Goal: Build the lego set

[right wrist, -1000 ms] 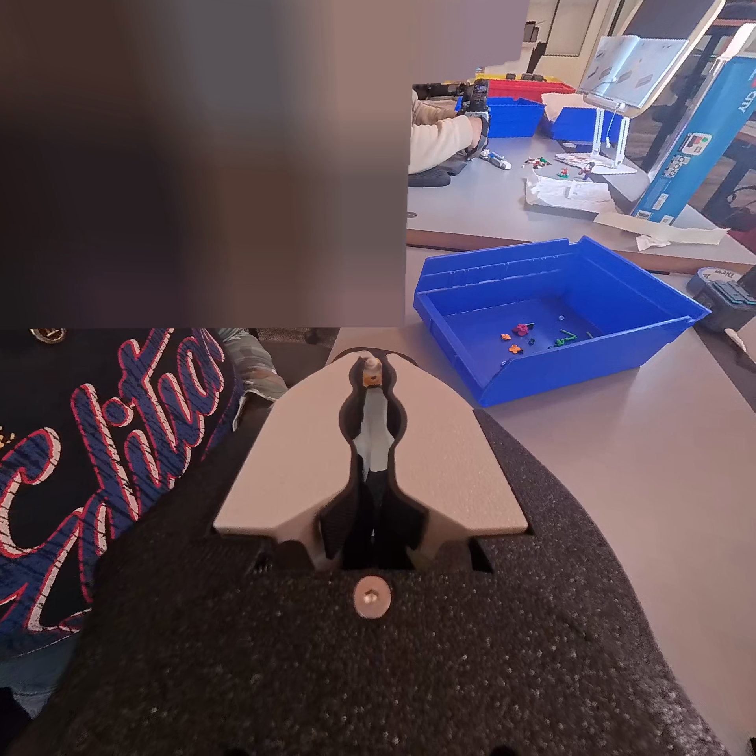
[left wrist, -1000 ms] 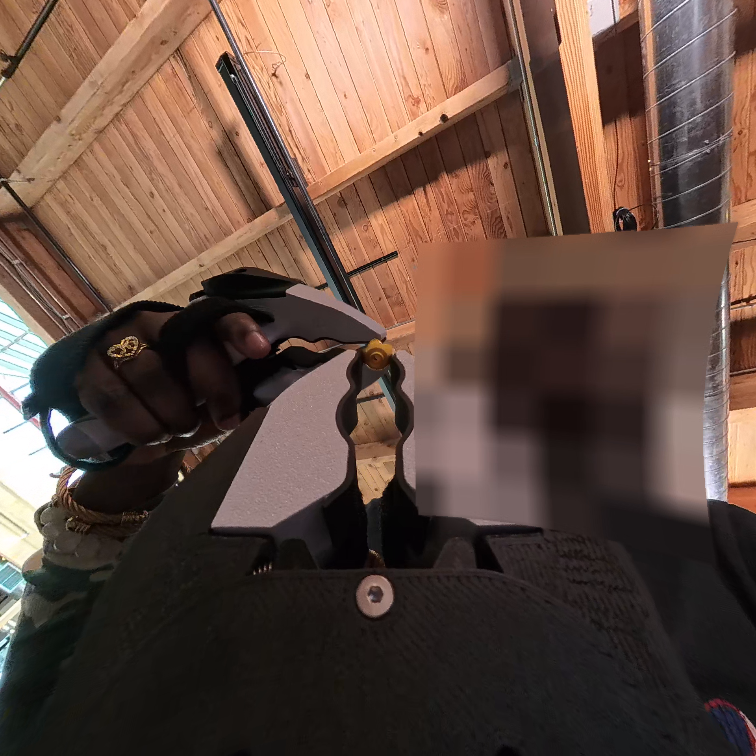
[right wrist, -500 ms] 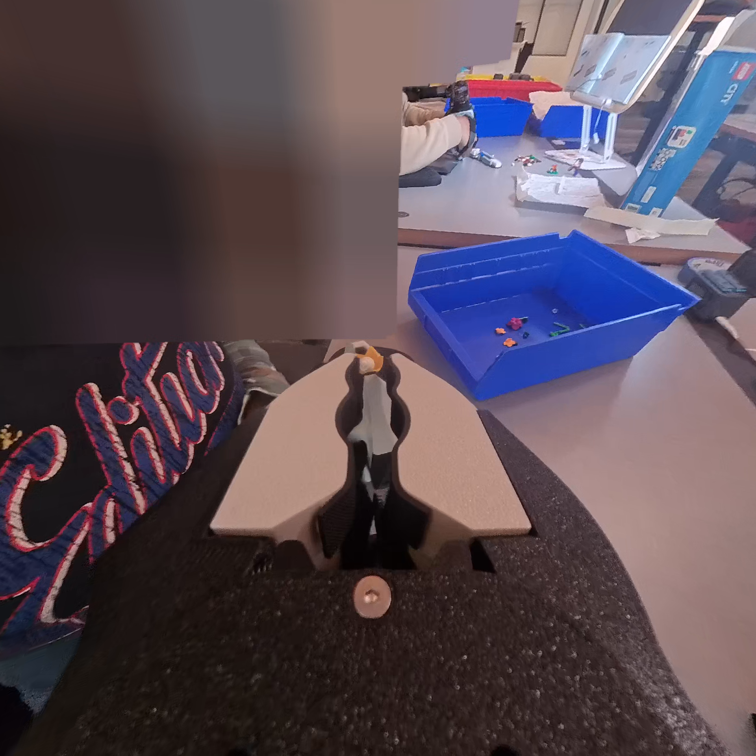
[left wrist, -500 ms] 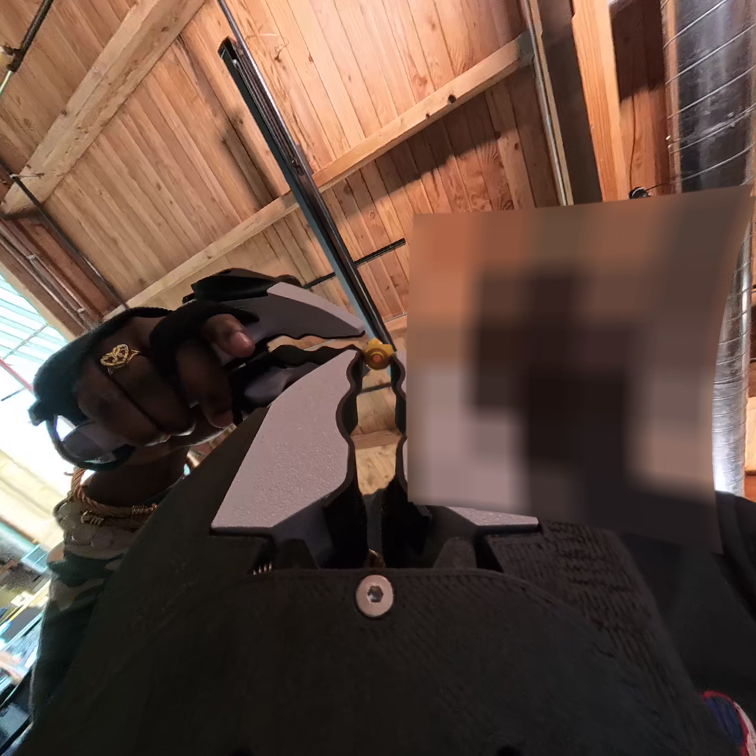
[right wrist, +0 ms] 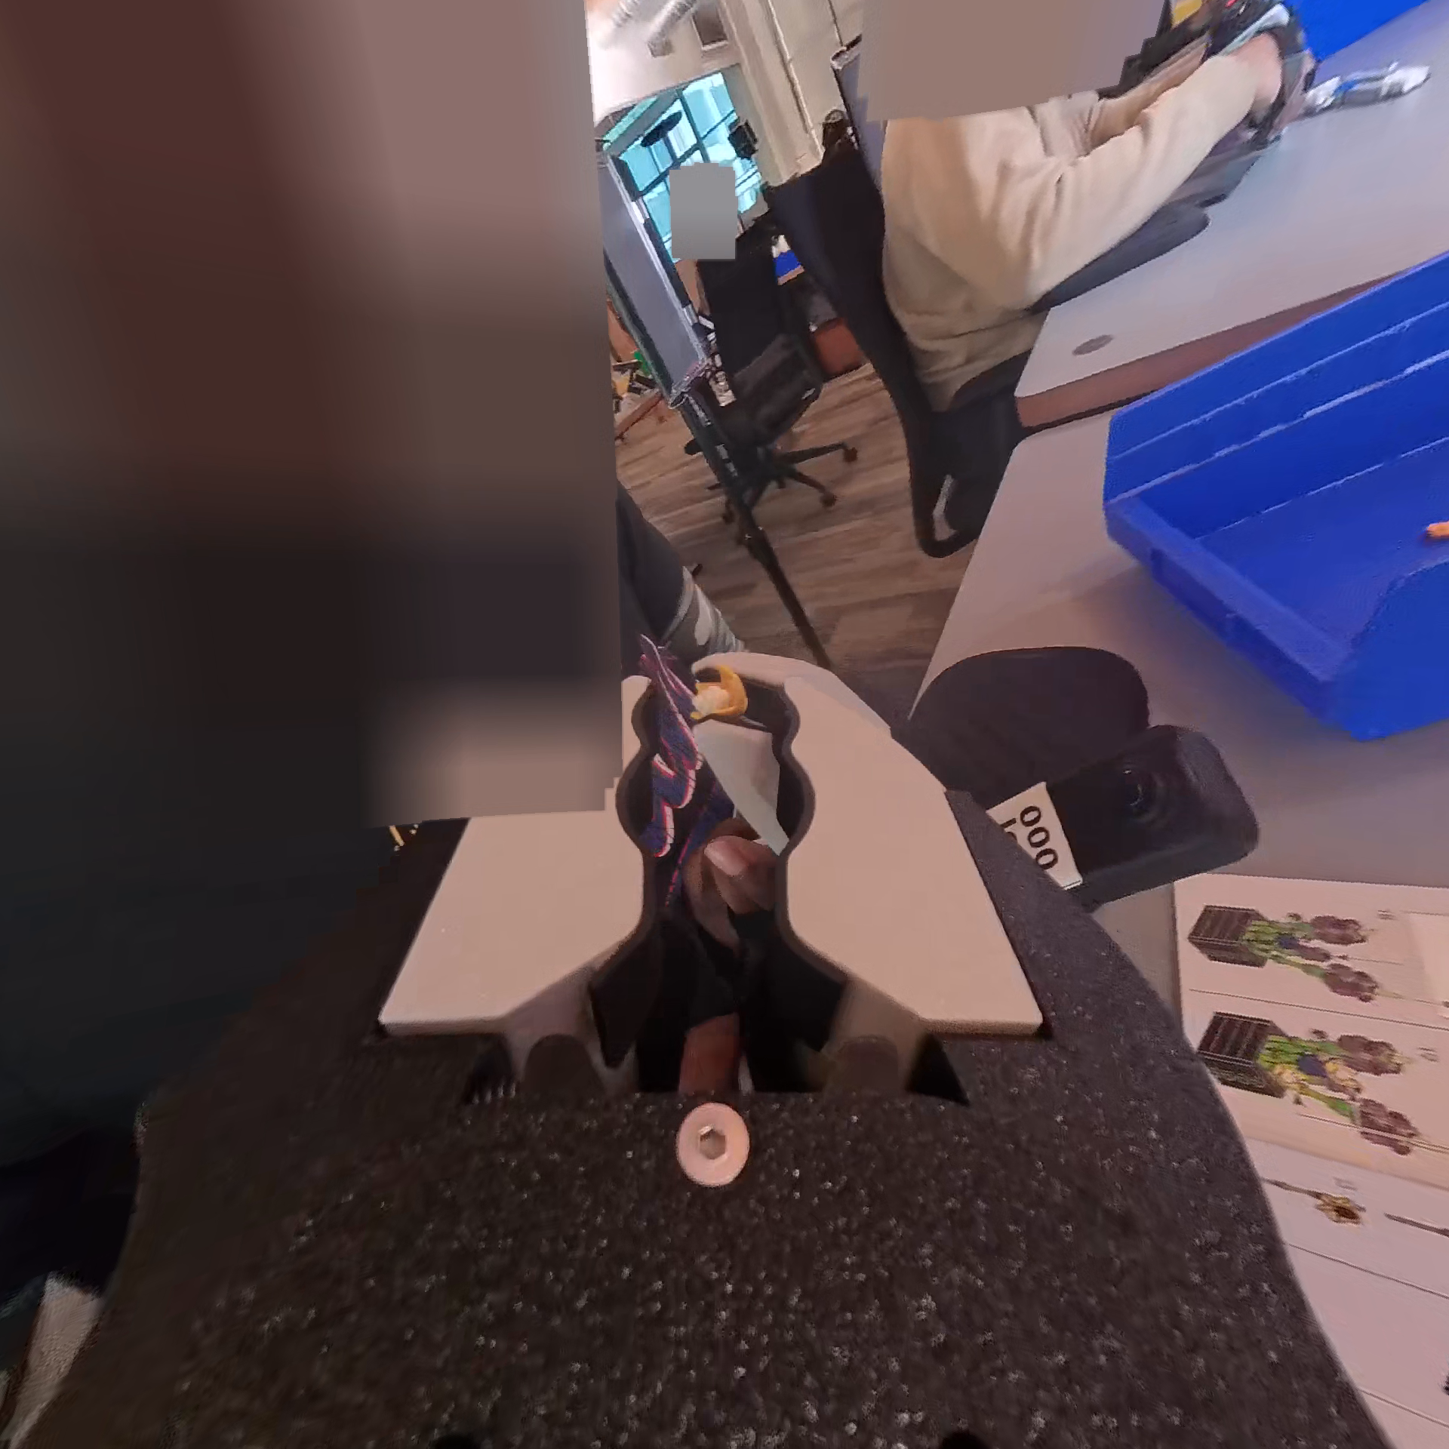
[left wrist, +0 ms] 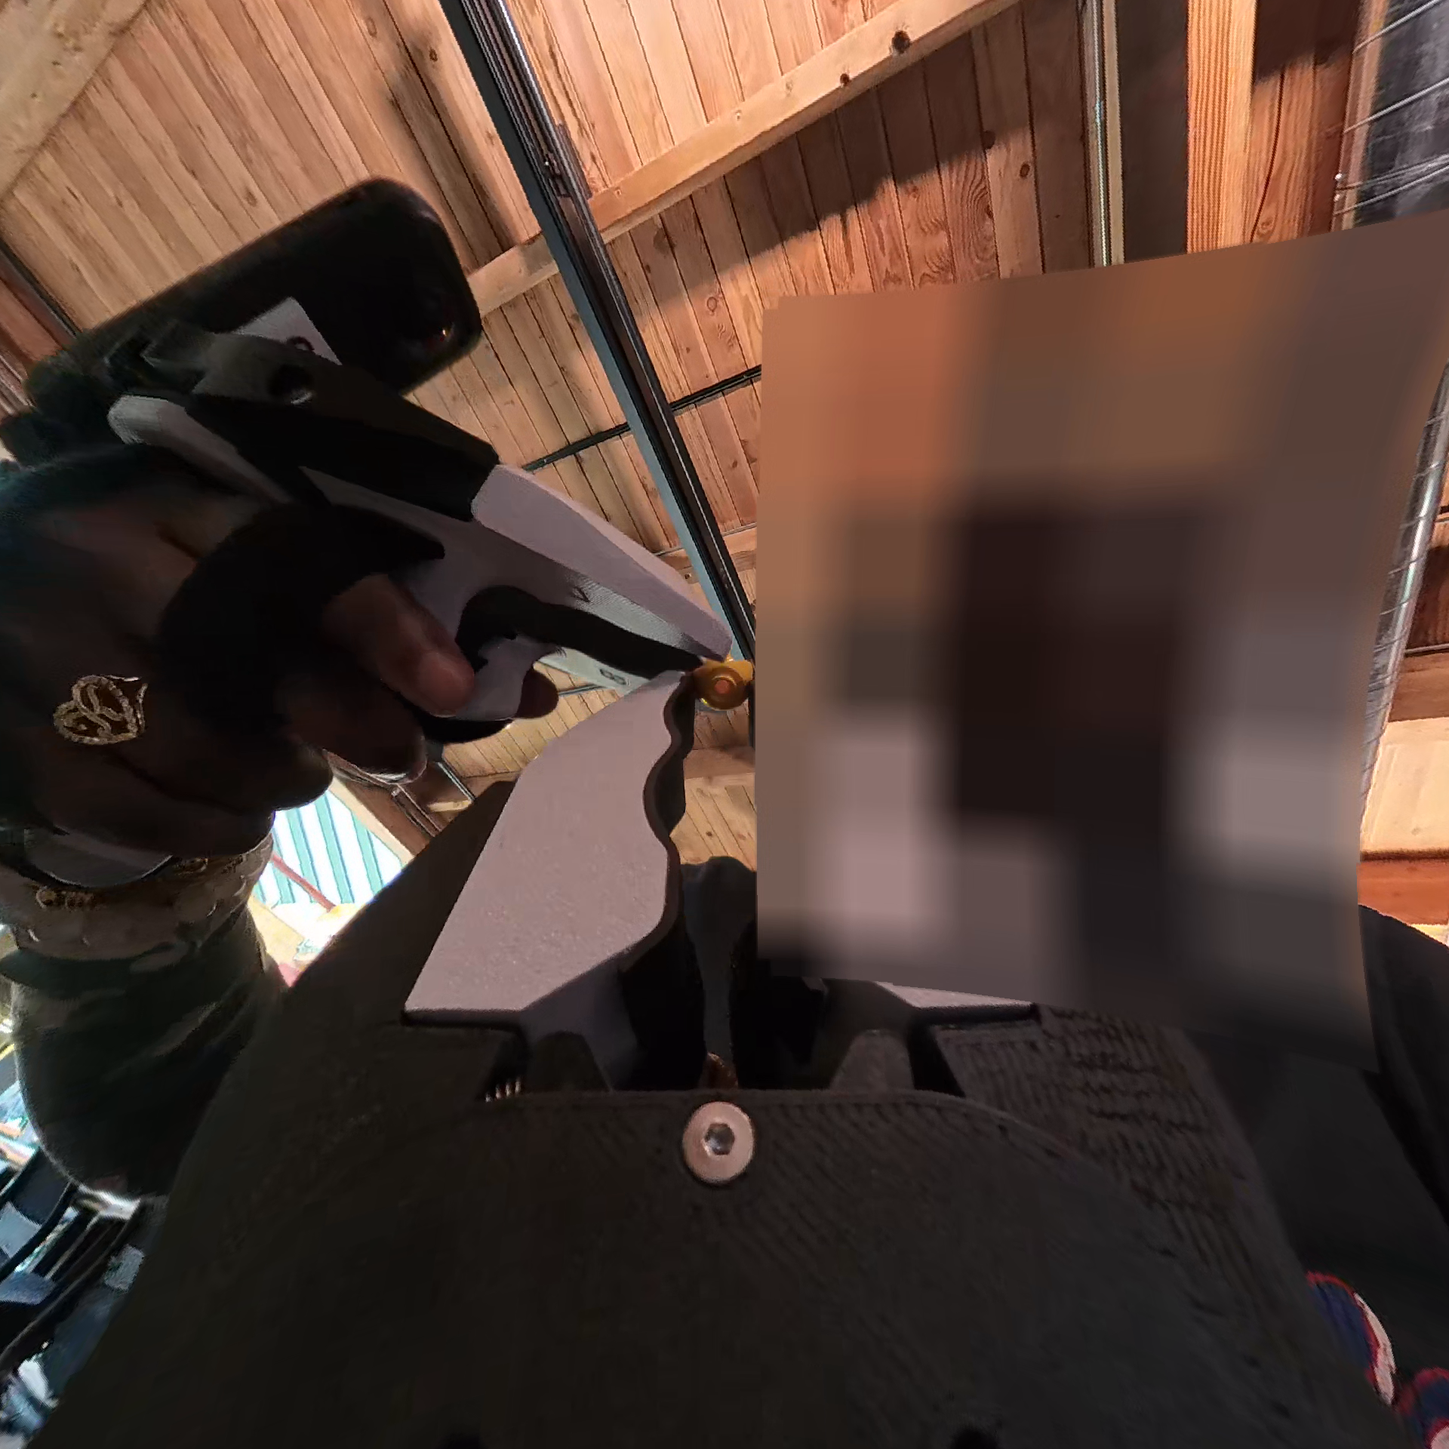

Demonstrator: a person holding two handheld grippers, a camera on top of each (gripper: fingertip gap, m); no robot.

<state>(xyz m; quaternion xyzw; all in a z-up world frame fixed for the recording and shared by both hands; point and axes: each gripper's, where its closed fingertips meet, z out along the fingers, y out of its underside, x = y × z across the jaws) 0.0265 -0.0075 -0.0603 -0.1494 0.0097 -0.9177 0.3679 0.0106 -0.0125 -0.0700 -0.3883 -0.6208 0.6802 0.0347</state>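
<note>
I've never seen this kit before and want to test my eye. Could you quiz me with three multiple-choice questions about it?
1. Where is the bin?
A on the table
B on the floor
C on a chair

2. What colour is the piece at the tips?
A green
B yellow
C red

3. How are the left gripper and right gripper placed?
A far apart
B tips meeting at the piece
C lying flat on the table

Answers:
1. A, the bin rests on the grey tabletop.
2. B, it shows yellow in both views.
3. B, each view shows the other's tip at the piece.
</note>
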